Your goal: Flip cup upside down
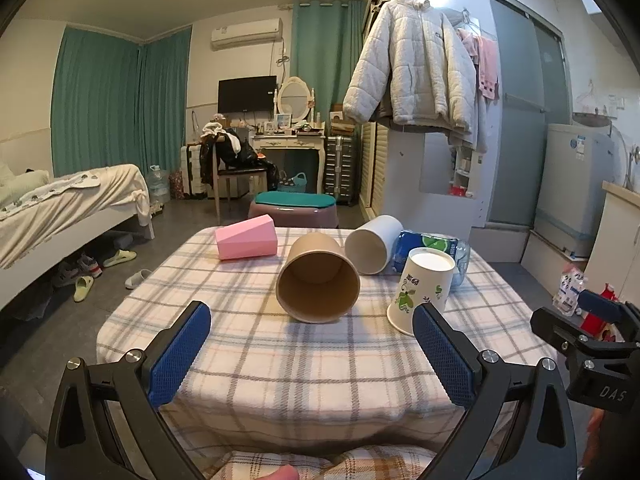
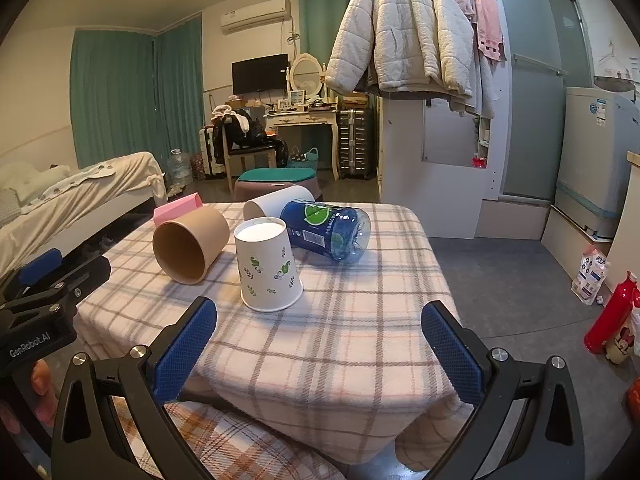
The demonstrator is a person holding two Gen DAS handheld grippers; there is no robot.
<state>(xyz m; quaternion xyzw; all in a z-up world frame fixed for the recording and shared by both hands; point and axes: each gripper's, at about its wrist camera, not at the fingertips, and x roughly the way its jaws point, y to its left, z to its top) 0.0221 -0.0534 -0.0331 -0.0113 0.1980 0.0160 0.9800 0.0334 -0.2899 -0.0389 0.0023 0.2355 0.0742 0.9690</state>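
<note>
left wrist view: the left gripper (image 1: 312, 354) sits low in the frame, blue-padded fingers (image 1: 180, 354) spread wide apart, nothing between them, hanging over the near edge of the plaid-clothed worktop (image 1: 280, 364). just right of centre stands the white paper cup with green leaf print (image 1: 424, 290), mouth down on the cloth, base up, right beside the right-hand finger pad. dead centre lies the brown cardboard cup (image 1: 318, 278) on its side, open mouth facing the camera. behind it, a plain white cup (image 1: 374, 244) on its side, and a blue-labelled plastic bottle (image 1: 430, 250) lying down behind the printed cup. upper left of the worktop, a pink faceted cup (image 1: 246, 237) on its side. the right gripper (image 1: 592, 332) pokes in at the right edge.

right wrist view: the right gripper (image 2: 320, 352), fingers wide apart and holding nothing, low in the frame. the printed cup (image 2: 268, 264) stands inverted at centre, apart from both pads. brown cup (image 2: 192, 244) to its left, bottle (image 2: 326, 232) up and right, white cup (image 2: 276, 204) behind, pink cup (image 2: 178, 210) peeking at left. the left gripper (image 2: 44, 276) shows at the left edge; cannot tell its opening here.
</note>
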